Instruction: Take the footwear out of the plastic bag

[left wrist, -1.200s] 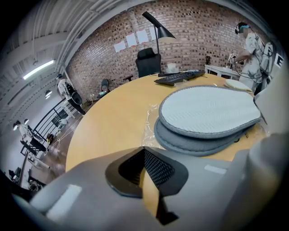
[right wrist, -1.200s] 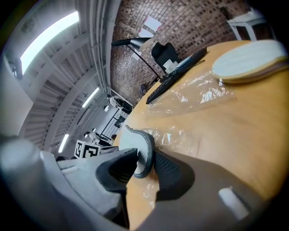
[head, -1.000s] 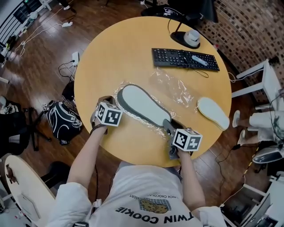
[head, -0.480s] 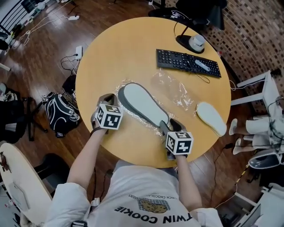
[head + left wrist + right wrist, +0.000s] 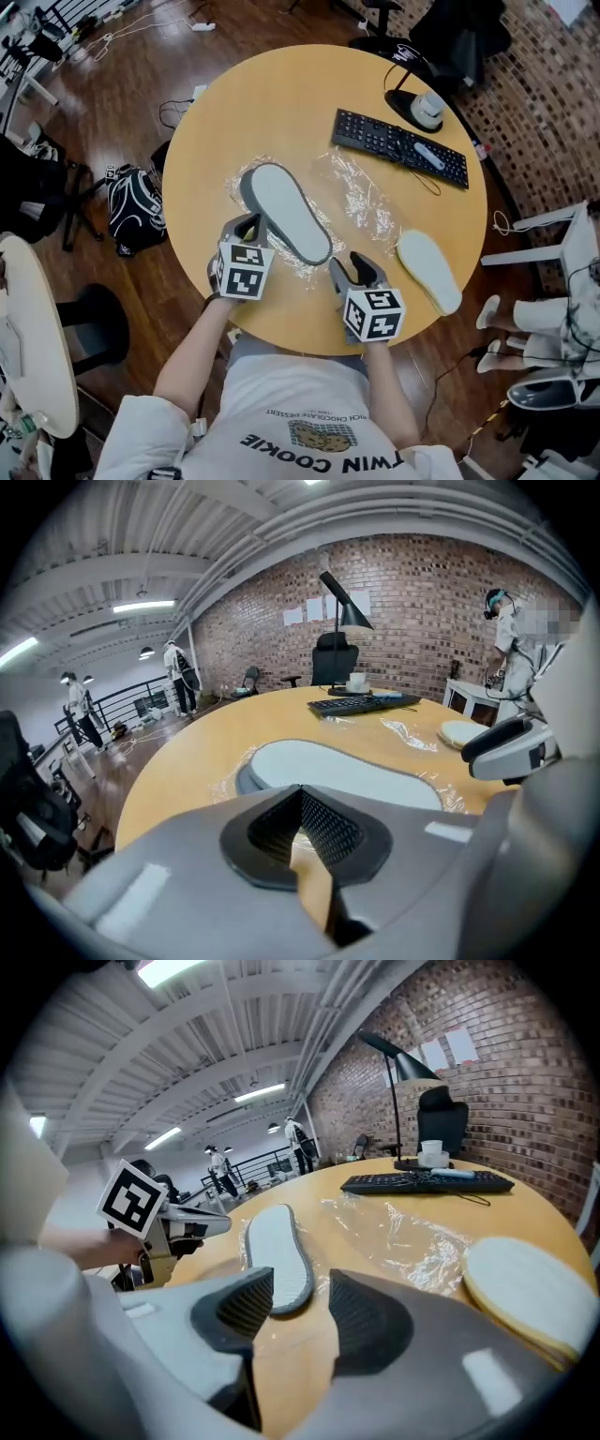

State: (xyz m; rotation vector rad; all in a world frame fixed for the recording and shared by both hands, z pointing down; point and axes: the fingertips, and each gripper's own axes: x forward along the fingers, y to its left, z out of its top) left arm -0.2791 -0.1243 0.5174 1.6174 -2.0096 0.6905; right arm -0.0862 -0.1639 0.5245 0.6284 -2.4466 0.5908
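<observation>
A grey-rimmed slipper (image 5: 281, 211) lies sole up on the round table (image 5: 253, 112), on crumpled clear plastic bag film (image 5: 366, 202). The same slipper (image 5: 277, 1251) shows in the right gripper view. A second, pale slipper (image 5: 428, 272) lies bare near the table's right edge. My left gripper (image 5: 248, 225) is at the slipper's near left side with its jaws shut; I see no film between the pads (image 5: 323, 827). My right gripper (image 5: 352, 269) stands open just off the slipper's near end, only bare table between its fingers (image 5: 239, 1307).
A black keyboard (image 5: 401, 148) and a desk lamp base (image 5: 427, 108) sit at the table's far right. Loose film (image 5: 412, 1232) spreads between the two slippers. The near table edge runs just below both grippers. A backpack (image 5: 136, 211) lies on the floor at left.
My right gripper has opened and let go of the slipper's near end, pulling back a little. The slipper has shifted left towards my left gripper, further from the pale slipper.
</observation>
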